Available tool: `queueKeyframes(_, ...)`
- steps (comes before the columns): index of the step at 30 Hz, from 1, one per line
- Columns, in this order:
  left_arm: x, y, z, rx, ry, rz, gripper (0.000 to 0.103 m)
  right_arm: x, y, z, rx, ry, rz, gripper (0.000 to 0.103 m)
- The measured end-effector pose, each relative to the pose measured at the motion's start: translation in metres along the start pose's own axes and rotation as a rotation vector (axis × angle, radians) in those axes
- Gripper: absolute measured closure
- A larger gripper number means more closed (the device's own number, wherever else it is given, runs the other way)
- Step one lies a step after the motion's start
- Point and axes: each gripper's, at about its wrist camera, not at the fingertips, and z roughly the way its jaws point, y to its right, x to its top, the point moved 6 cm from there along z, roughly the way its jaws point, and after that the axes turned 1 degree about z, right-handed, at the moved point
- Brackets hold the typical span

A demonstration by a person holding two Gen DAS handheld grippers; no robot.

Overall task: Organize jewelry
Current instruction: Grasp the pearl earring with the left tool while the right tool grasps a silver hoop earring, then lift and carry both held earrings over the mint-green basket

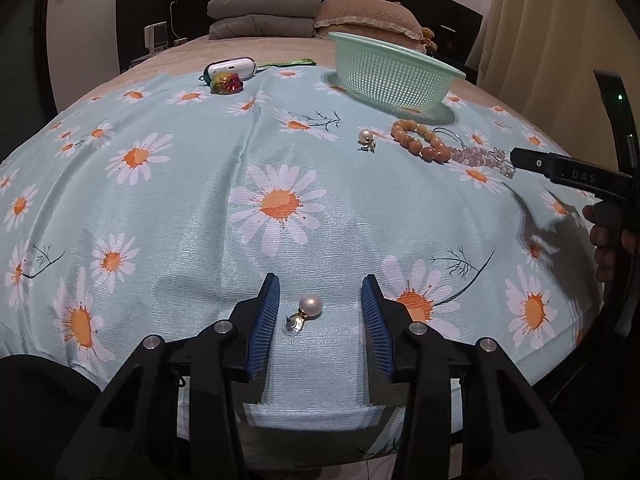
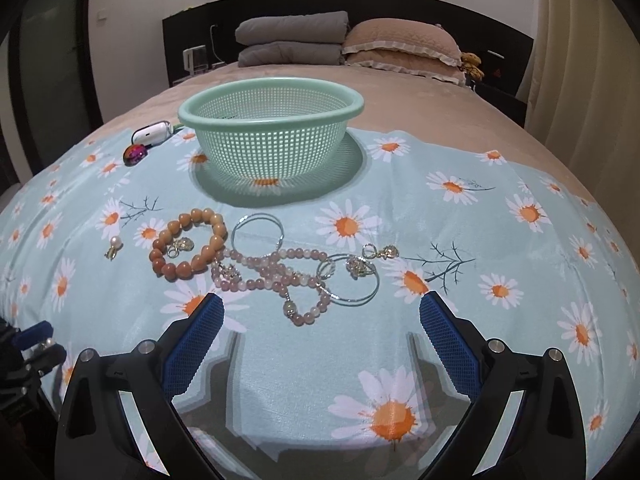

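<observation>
A pearl earring (image 1: 306, 311) lies on the daisy cloth between the open blue pads of my left gripper (image 1: 320, 304), untouched. A second pearl earring (image 1: 367, 140) (image 2: 113, 246) lies farther off. An orange bead bracelet (image 2: 188, 244) (image 1: 418, 140), a pink bead bracelet (image 2: 276, 276), silver hoops (image 2: 258, 232) and gold charms (image 2: 384, 252) lie in a heap ahead of my open, empty right gripper (image 2: 320, 312). A mint-green mesh basket (image 2: 272, 108) (image 1: 394, 64) stands behind the heap.
A white case (image 1: 230, 69) and an iridescent dome (image 1: 226, 83) sit at the cloth's far left. Folded grey blankets (image 2: 290, 36) and pink pillows (image 2: 400, 46) lie by the headboard. The right gripper's body (image 1: 572, 176) shows at the left view's right edge.
</observation>
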Motion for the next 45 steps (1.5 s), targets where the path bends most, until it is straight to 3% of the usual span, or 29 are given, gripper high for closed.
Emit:
queueKeyframes(1, 0.0, 0.0, 0.001, -0.001, -0.003, 0.003, 0.059, 0.002, 0.003, 0.001, 0.013, 0.0, -0.001, 0.013)
queueKeyframes(3, 0.0, -0.002, 0.001, -0.014, -0.007, -0.009, 0.059, 0.004, 0.007, 0.008, 0.054, -0.033, 0.006, 0.048)
queueKeyframes(6, -0.001, 0.001, 0.001, -0.025, -0.012, 0.004, 0.069, -0.005, 0.009, 0.029, 0.129, -0.147, 0.075, 0.059)
queueKeyframes(9, -0.002, 0.004, 0.001, -0.026, -0.018, 0.015, 0.076, -0.001, -0.002, 0.026, 0.151, -0.112, 0.034, 0.059)
queueKeyframes(12, -0.002, 0.001, 0.001, -0.041, -0.028, -0.008, 0.09, 0.002, -0.001, 0.031, 0.11, -0.103, 0.017, 0.059)
queueKeyframes(14, -0.002, -0.001, 0.001, -0.052, -0.032, -0.018, 0.092, 0.007, 0.002, 0.031, 0.129, -0.092, 0.036, 0.059)
queueKeyframes(17, -0.003, 0.0, 0.001, -0.049, -0.033, -0.009, 0.092, 0.014, 0.012, 0.037, 0.09, -0.081, 0.043, 0.059)
queueKeyframes(19, -0.003, -0.001, 0.001, -0.055, -0.037, -0.013, 0.092, 0.013, 0.017, 0.045, 0.096, -0.112, 0.059, 0.061)
queueKeyframes(21, -0.002, -0.001, 0.001, -0.06, -0.042, -0.017, 0.092, 0.009, 0.019, 0.052, 0.067, -0.136, 0.044, 0.084)
queueKeyframes(23, -0.002, 0.0, 0.001, -0.057, -0.041, -0.009, 0.092, 0.009, 0.024, 0.053, 0.055, -0.141, 0.065, 0.097)
queueKeyframes(29, 0.0, -0.002, 0.001, -0.067, -0.053, -0.012, 0.092, 0.011, 0.032, 0.044, 0.087, -0.129, 0.115, 0.097)
queueKeyframes(41, 0.011, -0.001, -0.007, -0.071, -0.035, 0.007, 0.092, 0.021, 0.05, 0.001, 0.189, -0.018, 0.201, 0.097)
queueKeyframes(45, 0.011, -0.002, -0.007, -0.073, -0.037, 0.002, 0.092, 0.011, 0.052, 0.011, 0.184, -0.079, 0.214, 0.097)
